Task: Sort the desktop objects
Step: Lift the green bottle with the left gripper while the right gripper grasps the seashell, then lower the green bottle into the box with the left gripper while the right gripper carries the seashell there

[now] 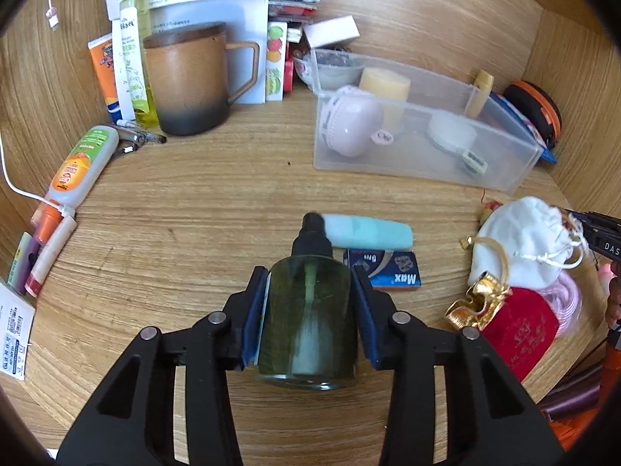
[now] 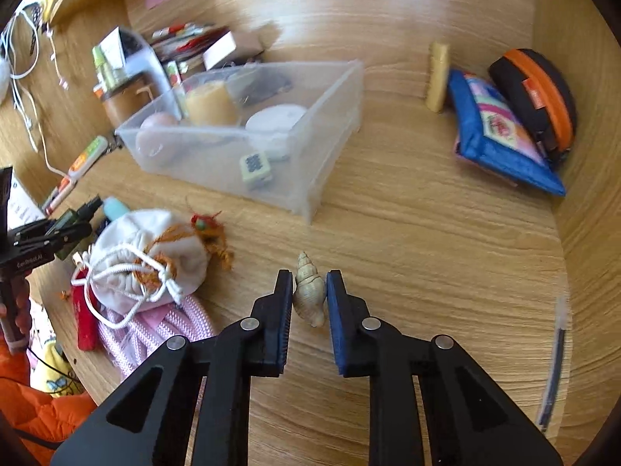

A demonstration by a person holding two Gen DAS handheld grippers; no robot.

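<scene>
In the left wrist view my left gripper (image 1: 309, 283) is shut on a green glass pump bottle (image 1: 308, 318) with a black pump head, lying over the wooden desk. In the right wrist view my right gripper (image 2: 309, 283) is shut on a pale spiral seashell (image 2: 309, 291), its tip pointing away. A clear plastic bin (image 1: 427, 155) (image 2: 310, 178) stands further back on the desk; it holds a pink round device, a yellow cylinder, a white disc and a small keypad-like object. The left gripper with the bottle also shows at the left edge of the right wrist view.
A teal tube (image 1: 368, 229) and a blue Max box (image 1: 384, 268) lie just beyond the bottle. A white drawstring pouch (image 2: 151, 256), red pouch (image 1: 520, 334) and pink cord (image 2: 155, 334) sit between the grippers. A brown mug (image 1: 190, 81), tubes and papers crowd the back left; pouches (image 2: 504, 132) lean at the right wall.
</scene>
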